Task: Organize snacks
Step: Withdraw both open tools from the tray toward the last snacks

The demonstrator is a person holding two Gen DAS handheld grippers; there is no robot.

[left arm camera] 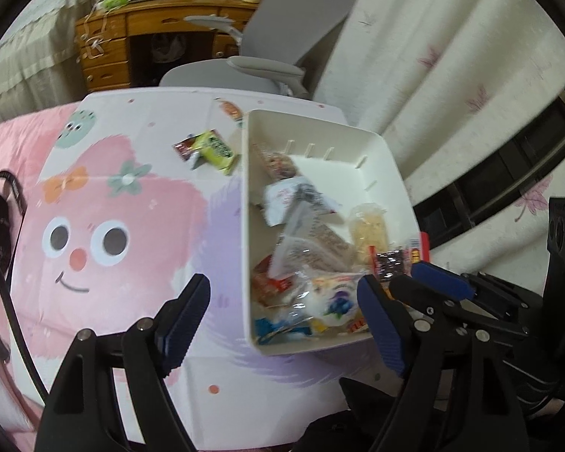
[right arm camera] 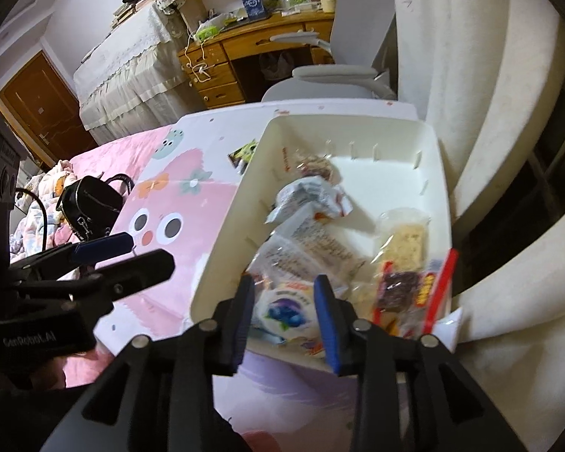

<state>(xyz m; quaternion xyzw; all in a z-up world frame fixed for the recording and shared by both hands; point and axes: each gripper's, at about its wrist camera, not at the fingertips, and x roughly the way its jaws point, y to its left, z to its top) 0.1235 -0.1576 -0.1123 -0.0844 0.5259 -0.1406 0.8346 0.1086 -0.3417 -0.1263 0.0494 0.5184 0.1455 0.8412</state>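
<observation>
A: About the left tongs (left arm camera: 282, 290), open or closed?

B: Wide open. Nothing between the blue pads. Hanging over the tabletop (left arm camera: 139, 301), pointing steeply down, with one finger over the cartoon cloth and the other over the near end of the white bin (left arm camera: 391, 158).

A: And the right tongs (right arm camera: 284, 286)?

B: Partly open, with a clear gap between the pads. Over the near end of the same bin. In the right wrist view, seen exactly over the blueberry packet (right arm camera: 286, 312), with the packet showing in the gap. Impossible to tell whether touching it; no pressing visible.

A: Where to find the snacks?

B: Mostly inside the bin, piled loosely at the near end and along the left wall. Among them the blueberry packet at the near wall, a pale cracker packet (right arm camera: 406, 241) toward the right wall, and a dark red packet (right arm camera: 397, 290) just in front of it. The far right corner of the bin bare.

A: Anything outside the bin?

B: Yes. A green-yellow packet (left arm camera: 216, 150) on the tabletop, just beside the bin's left wall at the far end, touching a small red packet (left arm camera: 182, 148).

A: And around the tabletop?

B: A grey chair (left arm camera: 282, 37) behind the far edge. A black bag (right arm camera: 90, 203) on the pink bedding to the left. A pale curtain (left arm camera: 452, 75) on the right.
</observation>
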